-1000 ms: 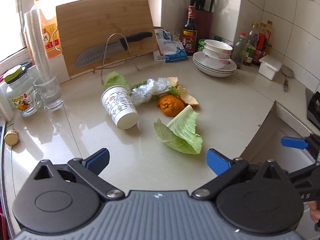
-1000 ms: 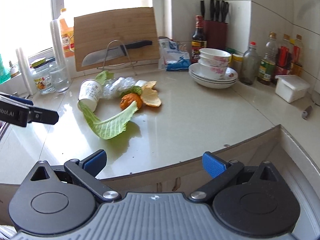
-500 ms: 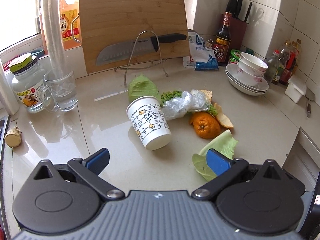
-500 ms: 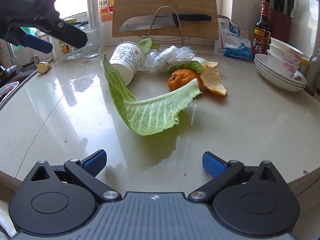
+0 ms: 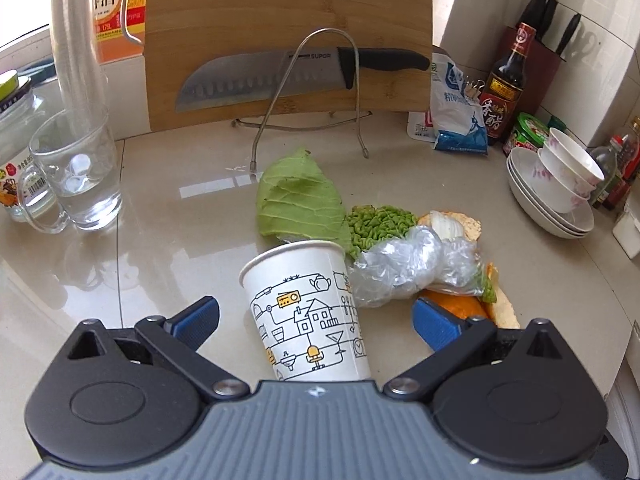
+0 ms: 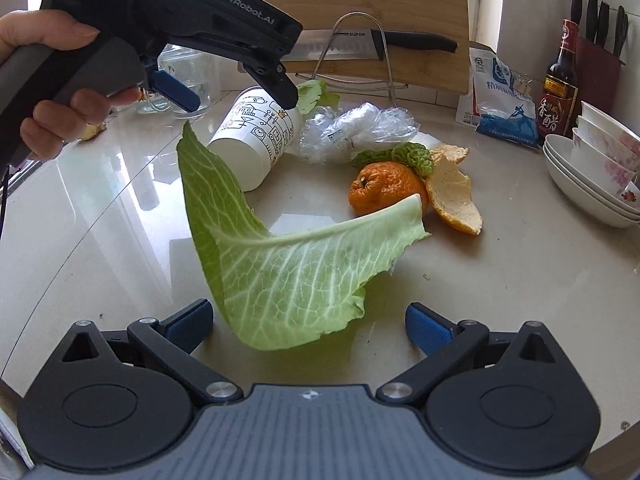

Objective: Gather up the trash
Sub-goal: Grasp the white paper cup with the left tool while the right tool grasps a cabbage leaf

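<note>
The left tool [image 5: 314, 316] hangs with its pads wide apart either side of the paper cup [image 5: 308, 312], which lies tipped over on the tabletop [image 5: 160, 216]; I judge it is lined up to pinch the cup's wall. The right tool [image 6: 306, 326], also spread and holding nothing, sits low over the big cabbage leaf [image 6: 296, 264] curling up nearest it. Beyond lie crumpled plastic wrap [image 6: 356, 128], an orange [image 6: 380, 188] and its peel [image 6: 454, 200], heaped together mid-tabletop. Far off, the knife [image 5: 296, 72] rests against a cutting board [image 5: 288, 8].
</note>
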